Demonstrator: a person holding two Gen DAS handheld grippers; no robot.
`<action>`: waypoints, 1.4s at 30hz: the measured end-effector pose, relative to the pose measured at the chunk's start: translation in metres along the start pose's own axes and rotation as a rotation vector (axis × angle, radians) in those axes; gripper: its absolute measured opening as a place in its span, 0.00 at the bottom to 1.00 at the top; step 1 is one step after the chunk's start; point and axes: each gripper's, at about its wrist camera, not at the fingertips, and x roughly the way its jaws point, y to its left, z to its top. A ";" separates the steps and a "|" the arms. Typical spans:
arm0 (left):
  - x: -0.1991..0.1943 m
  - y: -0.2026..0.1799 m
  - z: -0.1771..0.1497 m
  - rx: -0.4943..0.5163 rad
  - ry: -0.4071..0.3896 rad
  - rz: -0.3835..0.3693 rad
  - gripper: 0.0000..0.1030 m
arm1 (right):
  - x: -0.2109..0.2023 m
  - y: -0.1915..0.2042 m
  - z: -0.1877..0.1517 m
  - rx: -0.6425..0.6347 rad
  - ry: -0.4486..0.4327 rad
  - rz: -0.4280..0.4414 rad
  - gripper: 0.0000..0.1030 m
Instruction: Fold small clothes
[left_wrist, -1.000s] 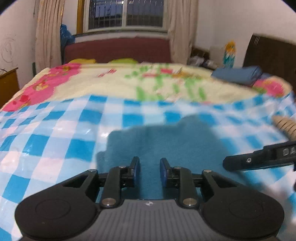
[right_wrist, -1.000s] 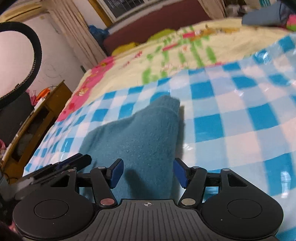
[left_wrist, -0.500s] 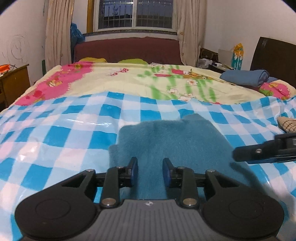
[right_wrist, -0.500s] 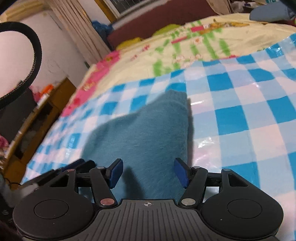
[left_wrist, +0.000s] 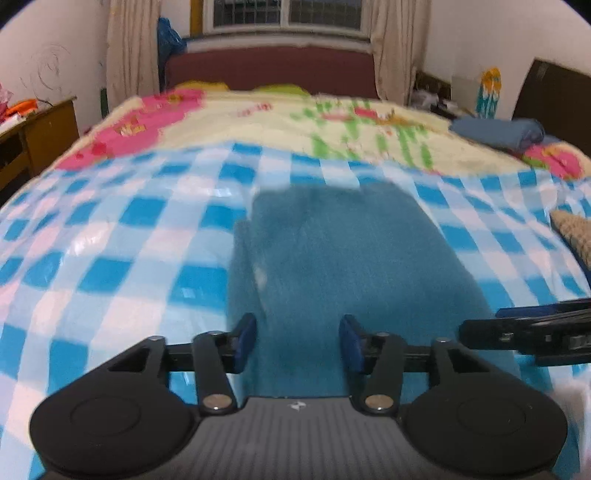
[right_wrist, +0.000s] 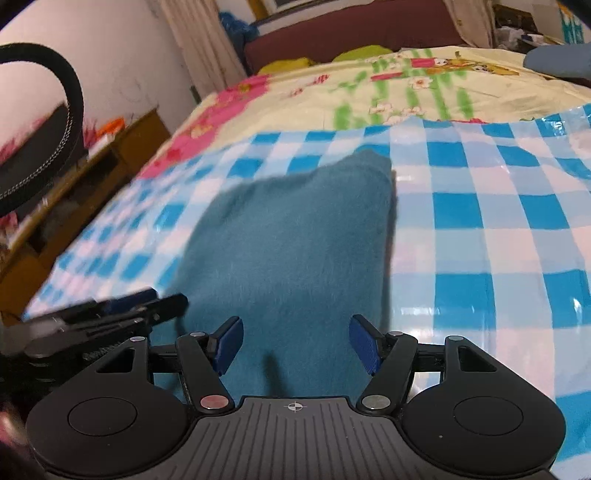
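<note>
A teal fleece garment (left_wrist: 343, 258) lies folded flat on the blue-and-white checked sheet (left_wrist: 110, 258); it also shows in the right wrist view (right_wrist: 295, 236). My left gripper (left_wrist: 297, 341) is open and empty, over the garment's near edge. My right gripper (right_wrist: 295, 341) is open and empty, over the garment's near right part. The right gripper's fingers (left_wrist: 524, 332) show at the right of the left wrist view. The left gripper (right_wrist: 110, 314) shows at the left of the right wrist view.
The checked sheet covers a bed with a floral blanket (left_wrist: 295, 125) behind it. A folded blue cloth (left_wrist: 498, 133) lies at the far right. A beige knit item (left_wrist: 572, 232) sits at the right edge. A wooden desk (left_wrist: 33, 140) stands at the left.
My left gripper has opened wider over the garment. Both grippers have risen a little and show more of the garment. The right gripper stays open.
</note>
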 end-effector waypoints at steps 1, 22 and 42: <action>-0.001 -0.003 -0.005 0.005 0.013 0.008 0.59 | 0.005 0.000 -0.003 -0.005 0.025 -0.018 0.64; -0.058 -0.047 -0.042 -0.022 0.037 0.034 0.81 | -0.054 -0.003 -0.064 0.076 0.044 0.029 0.63; -0.072 -0.059 -0.065 -0.021 0.114 0.075 0.91 | -0.068 -0.001 -0.089 0.055 0.043 -0.005 0.64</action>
